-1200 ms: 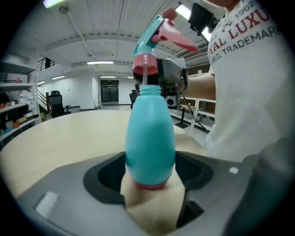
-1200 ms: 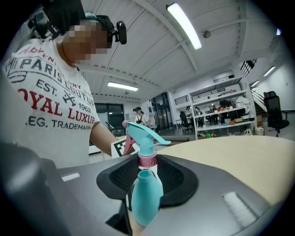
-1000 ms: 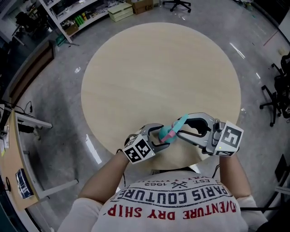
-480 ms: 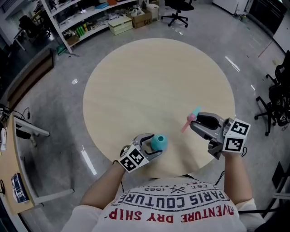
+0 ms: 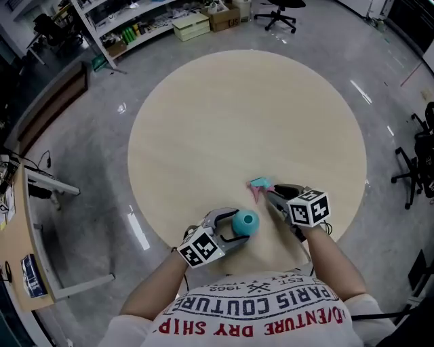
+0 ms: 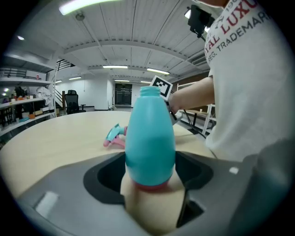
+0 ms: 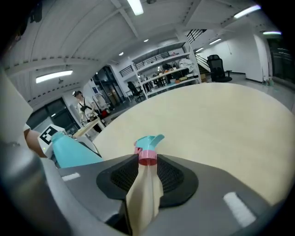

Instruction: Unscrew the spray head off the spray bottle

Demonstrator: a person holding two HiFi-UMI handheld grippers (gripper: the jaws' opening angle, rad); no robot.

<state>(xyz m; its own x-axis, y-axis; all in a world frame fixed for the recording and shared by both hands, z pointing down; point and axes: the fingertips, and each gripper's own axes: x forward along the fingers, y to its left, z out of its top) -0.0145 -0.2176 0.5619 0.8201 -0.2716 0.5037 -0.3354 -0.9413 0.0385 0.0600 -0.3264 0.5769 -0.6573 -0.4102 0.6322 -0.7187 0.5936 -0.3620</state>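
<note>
The teal spray bottle point(image 5: 245, 222) stands upright near the front edge of the round table, its neck bare, and my left gripper point(image 5: 234, 227) is shut on its lower body. In the left gripper view the bottle point(image 6: 150, 138) fills the middle between the jaws of the left gripper point(image 6: 150, 171). The teal spray head with its pink collar point(image 5: 259, 184) is off the bottle, low over the table to its right. My right gripper point(image 5: 270, 193) is shut on it. In the right gripper view the pink collar point(image 7: 147, 159) sits between the jaws of the right gripper point(image 7: 147, 167).
The round wooden table point(image 5: 244, 115) stretches away beyond both grippers. Shelving with boxes point(image 5: 135, 27) and an office chair point(image 5: 278, 10) stand on the grey floor behind it. A desk point(image 5: 17, 230) is at the left, and dark chairs point(image 5: 420, 162) at the right.
The spray head has come off the bottle. My right gripper carried it right, then down and back toward the table beside the bottle. The left gripper keeps the bottle in place.
</note>
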